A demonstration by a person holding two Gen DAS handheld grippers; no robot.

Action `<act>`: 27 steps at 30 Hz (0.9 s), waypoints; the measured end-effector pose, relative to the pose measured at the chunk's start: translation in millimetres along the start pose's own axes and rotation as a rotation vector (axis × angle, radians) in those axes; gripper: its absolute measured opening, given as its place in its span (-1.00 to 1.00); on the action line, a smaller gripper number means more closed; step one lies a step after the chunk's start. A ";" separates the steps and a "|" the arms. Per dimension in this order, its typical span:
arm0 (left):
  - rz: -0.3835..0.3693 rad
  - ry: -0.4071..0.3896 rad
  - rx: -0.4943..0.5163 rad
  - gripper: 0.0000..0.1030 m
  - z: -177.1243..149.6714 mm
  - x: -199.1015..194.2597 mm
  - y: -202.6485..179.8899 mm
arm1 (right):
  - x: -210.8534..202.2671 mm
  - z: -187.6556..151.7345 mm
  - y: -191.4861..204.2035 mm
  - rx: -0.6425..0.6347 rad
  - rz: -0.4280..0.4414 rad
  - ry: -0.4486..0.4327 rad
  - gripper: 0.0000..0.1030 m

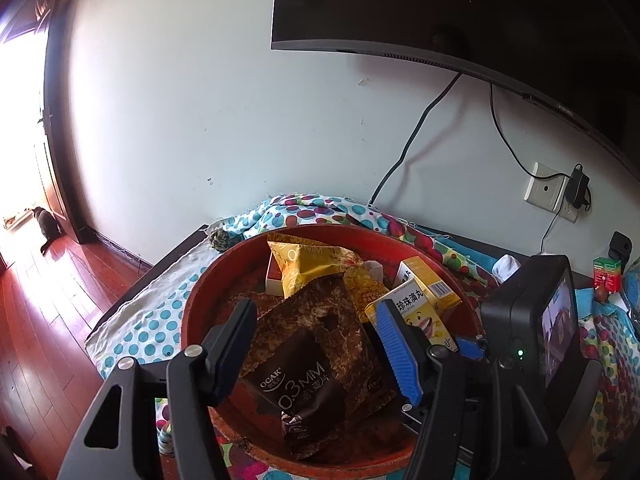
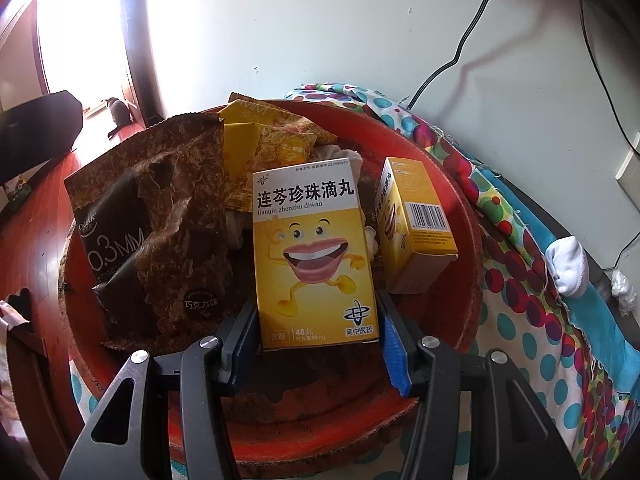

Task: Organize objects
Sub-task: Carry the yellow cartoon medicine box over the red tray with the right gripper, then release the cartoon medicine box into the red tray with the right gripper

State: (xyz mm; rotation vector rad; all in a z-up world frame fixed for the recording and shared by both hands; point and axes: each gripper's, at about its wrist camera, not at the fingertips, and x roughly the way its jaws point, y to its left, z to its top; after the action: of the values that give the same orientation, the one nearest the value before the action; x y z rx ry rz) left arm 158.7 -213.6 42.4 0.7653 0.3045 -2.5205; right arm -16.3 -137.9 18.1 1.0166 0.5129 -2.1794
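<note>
Two grippers tilt down over a red bowl (image 2: 460, 216) that sits on a spotted cloth (image 2: 532, 344) covering the surface.

The right gripper (image 2: 318, 340) points steeply down into the bowl. Its jaws pinch a yellow box (image 2: 314, 252) by its lower sides, one finger on each edge, so the box stands up from the jaws with its cartoon face toward the camera. In the left wrist view this same box (image 1: 416, 308) shows at the bowl's right side, partly hidden behind the left gripper's blue pad (image 1: 400, 350), with the right gripper's body (image 1: 532, 320) behind it.

A second box (image 2: 416, 228) of the same kind lies tilted just right of the held one, against the bowl's inner wall, barcode up.

The left gripper (image 1: 316, 344) leans down at a gentler slant over the bowl's near side. Its jaws stand spread, with nothing pressed between them; below them lies a brown packet (image 1: 312, 364) marked 0.3MM, flat in the bowl. A yellow packet (image 1: 308, 264) lies behind it, toward the far rim.

A wall, cables (image 1: 404, 152) and the lower edge of a TV (image 1: 460, 12) stand behind the surface.
</note>
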 end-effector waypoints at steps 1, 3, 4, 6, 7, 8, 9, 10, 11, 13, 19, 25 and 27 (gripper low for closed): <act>0.001 0.002 0.003 0.24 -0.1 0.6 -0.8 | -0.5 -0.2 0.0 -0.002 0.001 -0.001 0.03; 0.002 0.005 0.008 0.24 -0.4 1.9 -2.3 | -1.9 -0.8 -0.1 -0.004 0.010 -0.001 0.09; 0.006 0.005 0.012 0.24 -0.8 2.1 -3.1 | -2.0 -0.6 0.4 0.002 0.008 -0.003 0.19; 0.006 0.004 0.020 0.24 -1.1 2.6 -4.5 | -7.1 -1.5 -1.2 0.010 0.022 -0.020 0.31; 0.008 0.003 0.023 0.24 -1.2 2.6 -5.1 | -11.0 -2.2 -2.1 0.010 0.016 -0.030 0.32; 0.008 -0.001 0.025 0.24 -1.2 2.2 -5.9 | -16.3 -3.5 -4.3 0.014 0.018 -0.046 0.33; 0.006 -0.003 0.027 0.24 -1.3 1.5 -6.0 | -22.1 -4.9 -7.5 0.021 0.025 -0.056 0.33; 0.005 -0.007 0.027 0.24 -1.2 1.1 -6.7 | -28.9 -6.9 -12.0 0.030 0.022 -0.072 0.34; 0.004 -0.009 0.029 0.24 -0.8 0.4 -7.6 | -36.1 -9.5 -17.0 0.038 0.013 -0.089 0.36; 0.000 -0.010 0.034 0.24 -1.5 -0.1 -9.7 | -52.1 -17.4 -31.2 0.059 -0.009 -0.128 0.41; -0.006 -0.017 0.082 0.24 -5.9 -1.2 -27.2 | -83.4 -47.8 -111.1 0.192 -0.155 -0.177 0.57; -0.034 -0.015 0.157 0.24 -11.9 0.0 -59.1 | -82.6 -79.6 -234.1 0.407 -0.317 -0.137 0.57; -0.046 -0.017 0.183 0.24 -14.0 -0.5 -73.7 | -83.6 -89.2 -266.7 0.447 -0.368 -0.128 0.57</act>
State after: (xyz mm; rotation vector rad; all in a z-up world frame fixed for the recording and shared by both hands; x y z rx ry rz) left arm 128.0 -145.5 36.3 0.8134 0.0872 -2.6234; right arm -120.4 135.0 46.3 1.0613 0.1588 -2.7486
